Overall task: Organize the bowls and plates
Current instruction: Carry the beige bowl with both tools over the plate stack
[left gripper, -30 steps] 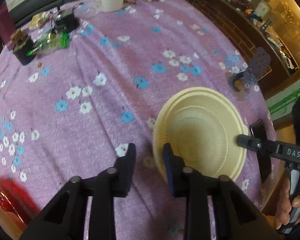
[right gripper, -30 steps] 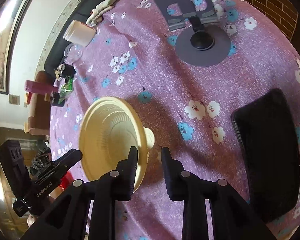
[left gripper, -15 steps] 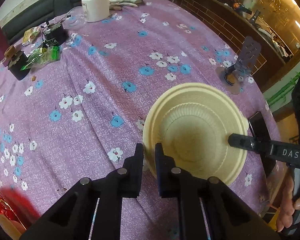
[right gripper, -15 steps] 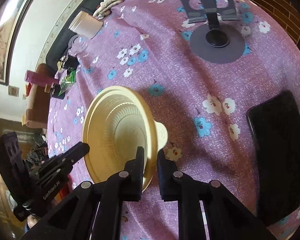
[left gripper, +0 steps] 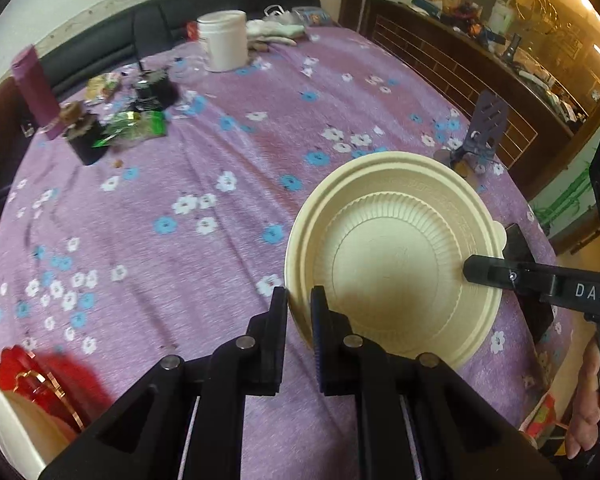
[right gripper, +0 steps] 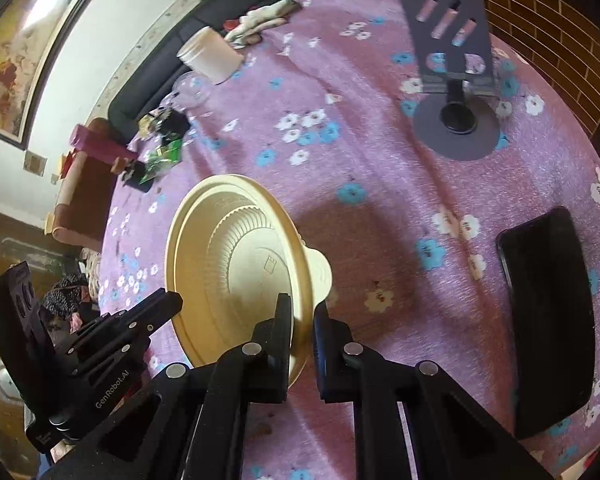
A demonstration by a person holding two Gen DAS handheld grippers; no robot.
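A cream ribbed bowl (left gripper: 396, 264) with a small rim tab hangs just above the purple flowered tablecloth (left gripper: 204, 160), and its shadow falls on the cloth beside it. My left gripper (left gripper: 300, 312) is shut on the bowl's near-left rim, one pad inside and one outside. My right gripper (right gripper: 303, 320) is shut on the opposite rim of the bowl (right gripper: 236, 264), next to the tab. Each wrist view shows the other gripper reaching in from the side: the right gripper (left gripper: 484, 272) and the left gripper (right gripper: 164, 304).
A white jar (left gripper: 224, 46), a magenta tube (left gripper: 36, 88), snack packets and dark small items (left gripper: 84, 136) crowd the far left. A phone stand (right gripper: 452, 80) and a black phone (right gripper: 548, 320) lie on the right. A red object (left gripper: 24, 376) and a white dish (left gripper: 8, 428) sit bottom left.
Both grippers closed on opposite rims of the bowl. Both then rose with it, so the bowl left the cloth and the table looks farther away.
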